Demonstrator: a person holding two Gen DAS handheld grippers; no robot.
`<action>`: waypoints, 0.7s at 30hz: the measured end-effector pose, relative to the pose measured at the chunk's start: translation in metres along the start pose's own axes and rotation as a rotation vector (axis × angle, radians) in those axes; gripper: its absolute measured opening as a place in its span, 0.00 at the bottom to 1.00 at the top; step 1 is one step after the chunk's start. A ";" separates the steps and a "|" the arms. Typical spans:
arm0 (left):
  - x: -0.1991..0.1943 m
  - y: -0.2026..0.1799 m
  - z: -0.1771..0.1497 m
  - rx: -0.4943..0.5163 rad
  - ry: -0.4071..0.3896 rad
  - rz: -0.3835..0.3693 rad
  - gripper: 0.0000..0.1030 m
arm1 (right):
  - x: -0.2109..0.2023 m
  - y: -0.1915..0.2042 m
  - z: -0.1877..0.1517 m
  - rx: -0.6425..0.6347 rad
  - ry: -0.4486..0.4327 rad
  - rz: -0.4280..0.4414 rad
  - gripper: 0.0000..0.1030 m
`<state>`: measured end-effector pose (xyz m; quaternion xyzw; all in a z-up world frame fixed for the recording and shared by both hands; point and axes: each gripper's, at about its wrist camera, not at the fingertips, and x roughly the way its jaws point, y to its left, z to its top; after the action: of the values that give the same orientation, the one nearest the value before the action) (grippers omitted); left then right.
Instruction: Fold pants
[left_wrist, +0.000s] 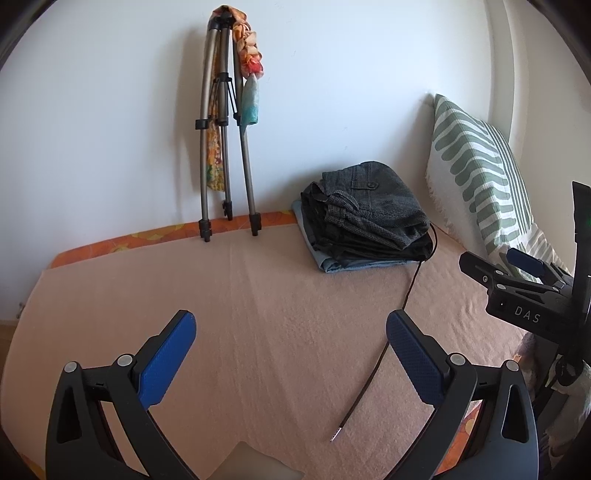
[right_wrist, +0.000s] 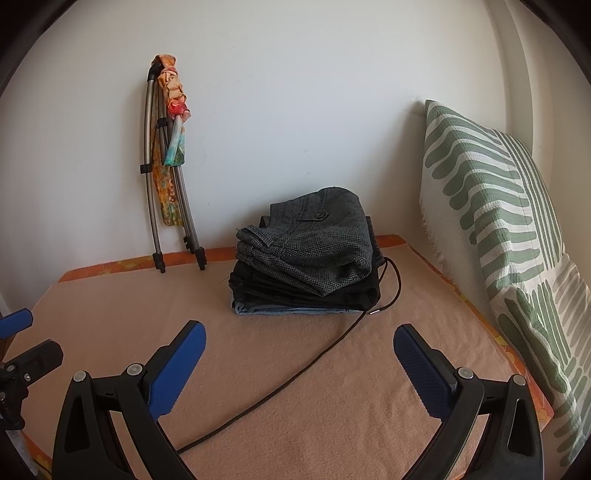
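A stack of folded pants (left_wrist: 364, 216) lies at the back of the peach blanket (left_wrist: 258, 314), grey checked pair on top, black and light blue below; it also shows in the right wrist view (right_wrist: 308, 254). A dark drawstring cord (left_wrist: 373, 373) trails from the stack toward the front, and it shows in the right wrist view (right_wrist: 295, 376). My left gripper (left_wrist: 291, 354) is open and empty over the blanket. My right gripper (right_wrist: 299, 363) is open and empty in front of the stack; it shows at the right in the left wrist view (left_wrist: 517, 277).
A folded tripod (left_wrist: 221, 140) draped with colourful cloth leans on the white wall at the back. A green-striped pillow (right_wrist: 498, 236) stands along the right side. The mattress edge (left_wrist: 110, 243) is orange-patterned.
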<state>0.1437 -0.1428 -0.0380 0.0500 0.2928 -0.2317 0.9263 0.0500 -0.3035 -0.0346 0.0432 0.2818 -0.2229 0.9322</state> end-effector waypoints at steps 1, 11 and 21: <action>0.000 0.000 0.000 -0.003 0.002 0.001 1.00 | 0.000 0.000 0.000 0.000 0.000 0.000 1.00; 0.000 0.000 -0.001 -0.009 0.012 -0.003 1.00 | -0.001 0.001 -0.001 -0.002 -0.003 -0.002 1.00; -0.004 -0.003 -0.002 0.021 -0.019 0.019 1.00 | -0.001 0.001 -0.001 -0.003 -0.002 0.000 1.00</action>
<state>0.1385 -0.1437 -0.0373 0.0604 0.2810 -0.2263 0.9307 0.0493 -0.3021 -0.0346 0.0418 0.2814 -0.2224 0.9325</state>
